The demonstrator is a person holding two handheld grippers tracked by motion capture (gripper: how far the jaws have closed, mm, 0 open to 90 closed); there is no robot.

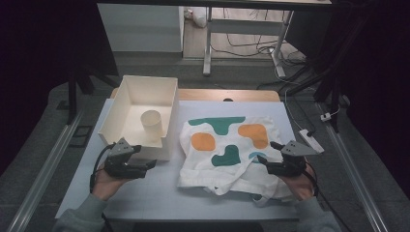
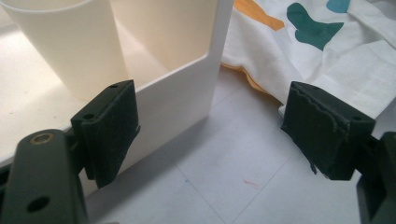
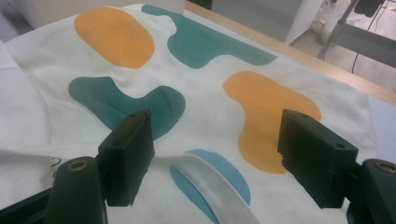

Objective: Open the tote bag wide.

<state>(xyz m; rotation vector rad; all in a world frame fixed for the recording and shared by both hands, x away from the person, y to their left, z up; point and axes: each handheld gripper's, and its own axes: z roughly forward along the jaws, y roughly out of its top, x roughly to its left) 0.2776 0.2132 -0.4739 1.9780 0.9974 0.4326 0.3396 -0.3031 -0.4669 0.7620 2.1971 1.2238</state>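
High view, left to right: the left gripper [image 1: 145,164] is held low near the front left of the tabletop [image 1: 159,198], its jaws spread and holding nothing, its tips just beside the front wall of a white box [image 1: 122,104]. This open-topped box stands at the back left of the tabletop and contains a single cream cup [image 1: 151,124], upright, near the front right corner of the box floor. To the right of the box, just beside its right wall, a white cloth bag [image 1: 212,169] with orange and green patches lies flat across the middle and right of the tabletop; its straps trail toward the front edge. The right gripper [image 1: 265,151] sits over the front right part of the bag, jaws apart and gripping nothing.

Left gripper view: the two black jaws stand wide, one in front of the box's front wall [image 2: 177,98], the other before the bag's edge [image 2: 336,79]; bare tabletop [image 2: 233,177] lies between them. The cup [image 2: 70,46] stands inside the box, close behind the wall.

Right gripper view: the jaws are wide apart above the bag [image 3: 201,93], with a white strap [image 3: 210,186] crossing a blue patch between them. Whether the jaws touch the cloth cannot be told.
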